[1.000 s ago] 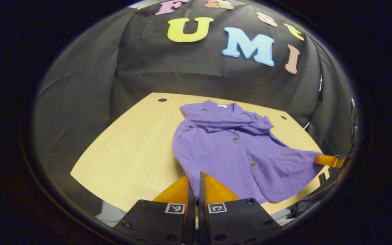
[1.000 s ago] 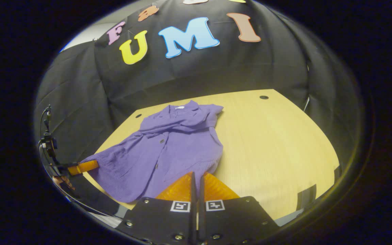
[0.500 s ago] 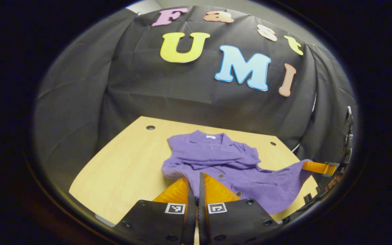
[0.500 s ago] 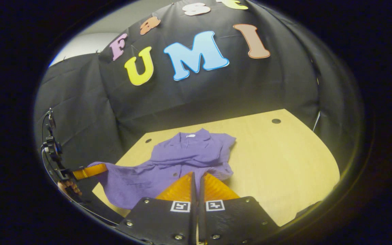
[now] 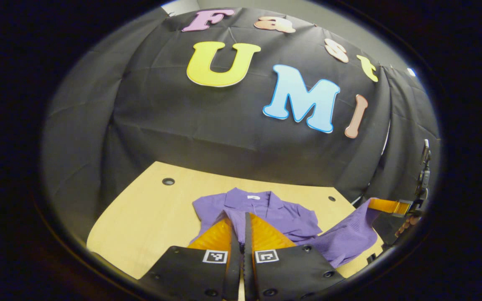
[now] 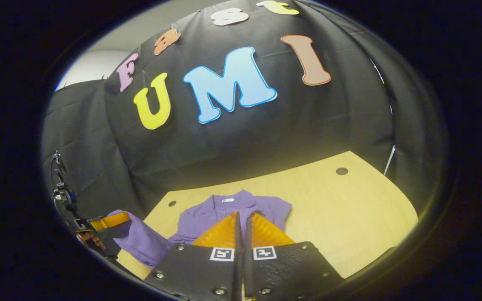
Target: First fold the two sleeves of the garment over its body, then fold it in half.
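The purple buttoned shirt (image 5: 266, 213) lies on the wooden counter (image 5: 149, 221), collar end just ahead of both pairs of fingertips. Its sleeves look already folded in over the chest, so I judge that step done. The halving fold is under way: the hem is off the counter, each bottom corner held up by 1 gripper, and the lifted cloth hangs in a sag between them.

The left gripper (image 5: 241, 221) has its orange fingers pressed together with purple cloth caught at the tips. Beyond them to the right, the right gripper's fingers (image 5: 389, 206) show pinching the other corner, a person's hand (image 5: 406, 223) just below.

From the right gripper view, the right gripper (image 6: 242, 220) is likewise closed, fingers meeting with the shirt's edge between them. Off to the left of its fingers, the left gripper's fingers (image 6: 109, 220) hold their corner aloft.

Left to do, as I judge it: lay the hem onto the collar end, then release.

Count: 1 shirt, 2 grippers, 1 counter, 2 small round holes in the counter in each view.
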The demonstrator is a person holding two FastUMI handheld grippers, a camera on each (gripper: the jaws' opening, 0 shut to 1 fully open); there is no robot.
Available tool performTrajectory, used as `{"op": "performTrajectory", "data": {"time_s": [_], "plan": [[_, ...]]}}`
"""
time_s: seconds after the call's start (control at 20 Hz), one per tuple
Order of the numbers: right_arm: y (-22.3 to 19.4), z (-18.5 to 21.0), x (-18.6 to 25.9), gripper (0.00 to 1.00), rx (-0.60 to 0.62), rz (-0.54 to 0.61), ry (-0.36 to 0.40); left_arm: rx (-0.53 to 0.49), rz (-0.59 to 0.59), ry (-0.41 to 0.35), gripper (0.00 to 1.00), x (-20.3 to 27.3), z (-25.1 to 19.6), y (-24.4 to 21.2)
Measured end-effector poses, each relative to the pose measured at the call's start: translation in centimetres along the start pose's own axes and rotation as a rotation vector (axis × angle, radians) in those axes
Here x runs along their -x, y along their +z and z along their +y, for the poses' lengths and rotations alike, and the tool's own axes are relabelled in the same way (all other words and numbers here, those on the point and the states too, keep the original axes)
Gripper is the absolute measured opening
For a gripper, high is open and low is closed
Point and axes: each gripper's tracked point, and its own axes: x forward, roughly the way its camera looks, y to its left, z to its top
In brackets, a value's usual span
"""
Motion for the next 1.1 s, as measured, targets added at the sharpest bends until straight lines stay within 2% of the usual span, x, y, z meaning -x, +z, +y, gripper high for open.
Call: {"op": "performTrajectory", "data": {"time_s": [0.35, 0.6, 0.75, 0.9, 1.1], "plan": [[2.4, -1.1, -8.5, 0.02, -0.001, 0.009, -0.078, -0.013, 0.022, -0.017, 0.10, -10.0, 3.6, 2.9], [3.3, -3.2, -13.9, 0.02, -0.007, 0.034, -0.140, -0.059, 0.030, -0.029, 0.10, -17.4, 4.9, 4.4], [3.1, -4.6, -16.7, 0.03, 0.000, 0.060, -0.178, -0.097, 0.052, -0.045, 0.10, -21.5, 4.8, 4.0], [2.0, -6.3, -19.5, 0.00, 0.000, 0.101, -0.221, -0.158, 0.079, -0.030, 0.10, -25.1, 5.4, 2.8], [0.7, -8.3, -21.9, 0.03, 0.012, 0.142, -0.272, -0.204, 0.084, -0.003, 0.10, -28.2, 5.9, 1.9]]}}
